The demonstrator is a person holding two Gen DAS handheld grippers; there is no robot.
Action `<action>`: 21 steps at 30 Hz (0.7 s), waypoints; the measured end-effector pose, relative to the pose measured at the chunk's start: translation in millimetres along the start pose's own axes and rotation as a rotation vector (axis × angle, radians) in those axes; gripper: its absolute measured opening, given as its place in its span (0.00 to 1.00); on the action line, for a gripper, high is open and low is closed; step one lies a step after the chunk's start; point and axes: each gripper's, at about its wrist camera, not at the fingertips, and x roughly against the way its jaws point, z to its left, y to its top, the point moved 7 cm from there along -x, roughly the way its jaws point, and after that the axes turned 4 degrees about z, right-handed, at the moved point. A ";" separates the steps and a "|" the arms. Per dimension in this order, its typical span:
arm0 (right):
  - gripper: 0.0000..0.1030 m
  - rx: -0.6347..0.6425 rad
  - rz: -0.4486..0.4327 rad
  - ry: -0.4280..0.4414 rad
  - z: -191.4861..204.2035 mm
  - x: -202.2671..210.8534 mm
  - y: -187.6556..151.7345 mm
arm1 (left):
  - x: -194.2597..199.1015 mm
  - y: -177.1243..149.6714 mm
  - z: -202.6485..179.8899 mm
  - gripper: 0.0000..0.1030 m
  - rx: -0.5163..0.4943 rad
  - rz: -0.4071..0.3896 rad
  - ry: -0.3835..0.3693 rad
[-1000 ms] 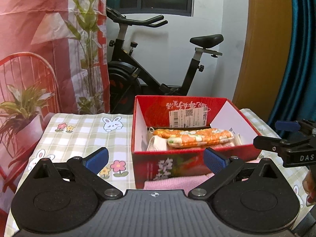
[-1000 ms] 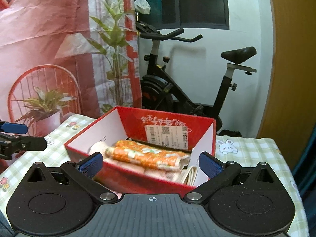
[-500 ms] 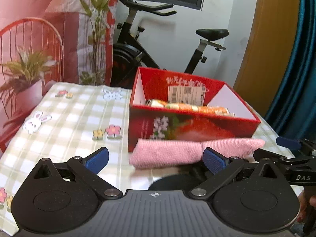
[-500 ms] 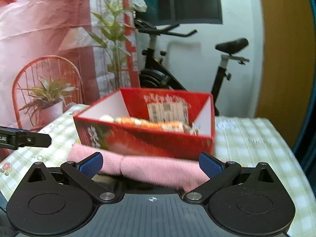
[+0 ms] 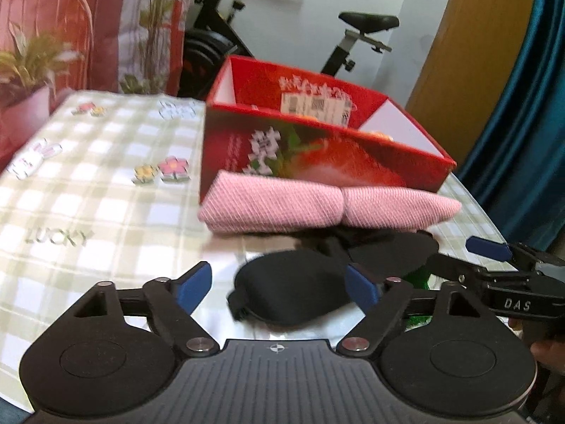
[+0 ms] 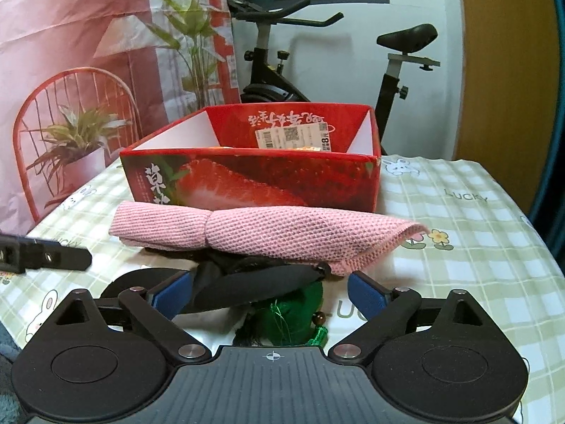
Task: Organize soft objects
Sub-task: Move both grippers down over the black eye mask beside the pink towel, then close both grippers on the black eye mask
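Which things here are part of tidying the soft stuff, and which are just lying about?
Part of the job:
pink cloth
black eye mask
green tasselled item
red box

Just there:
exercise bike
checked tablecloth
printed backdrop

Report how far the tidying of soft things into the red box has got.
Done: some orange-patterned cloth already lies in the red box. In hand: nothing gripped; the left gripper and right gripper, both open, jaws just narrowing, straddle the black eye mask. Left: eye mask, pink towel and green tassel, all on the table.
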 end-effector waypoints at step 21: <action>0.82 -0.015 0.051 0.006 -8.0 -31.5 8.3 | -48.4 -2.7 10.3 0.79 0.111 0.129 -0.024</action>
